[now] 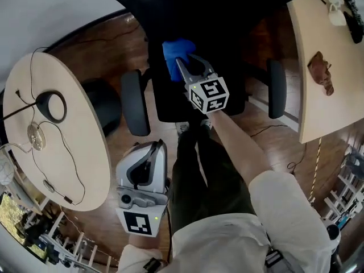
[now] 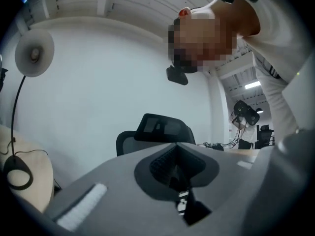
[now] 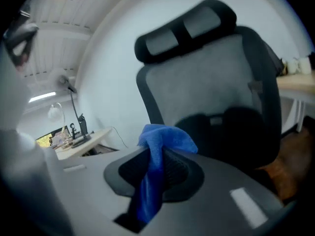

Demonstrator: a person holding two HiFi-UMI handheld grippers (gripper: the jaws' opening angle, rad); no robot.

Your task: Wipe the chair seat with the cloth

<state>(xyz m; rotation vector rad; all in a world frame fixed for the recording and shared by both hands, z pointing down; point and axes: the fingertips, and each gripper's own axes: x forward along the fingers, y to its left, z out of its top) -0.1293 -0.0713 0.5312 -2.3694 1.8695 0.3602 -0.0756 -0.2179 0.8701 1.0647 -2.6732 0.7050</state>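
Grips a blue cloth (image 1: 175,52) in the right gripper (image 1: 183,65), with both fingers pinched tight on the fabric. Reaches that gripper out over the black office chair (image 1: 170,10), above the rear part of the seat (image 1: 170,104), between the two armrests (image 1: 135,102). Cannot tell whether cloth and seat touch.

Carries the cloth bunched into a narrow roll, with its long axis along the fingers. In the head view, points it up and slightly left, away from the body and toward the backrest, with a loose puff past the fingertips. In the right gripper view, shows the cloth (image 3: 165,137) as a blue band rising out of the dark recess of the right gripper (image 3: 161,154) and fanning at the tips, aimed at the grey mesh backrest (image 3: 206,77) and the headrest (image 3: 192,26).

Holds the left gripper (image 1: 154,147) low beside the dark green trousers (image 1: 202,175), well apart from the chair, with its tips toward the seat. In the left gripper view, shows the left gripper (image 2: 178,146) with fingers together on nothing, aimed up at the headrest (image 2: 160,127).

Bears black-and-white square marker patterns on each cube (image 1: 209,94); cannot read the small printed strip (image 2: 182,203) inside the left recess.

Stands on a wooden floor (image 1: 122,147), between a round table (image 1: 85,152) with a desk lamp (image 1: 50,106) and a pale desk (image 1: 318,112).
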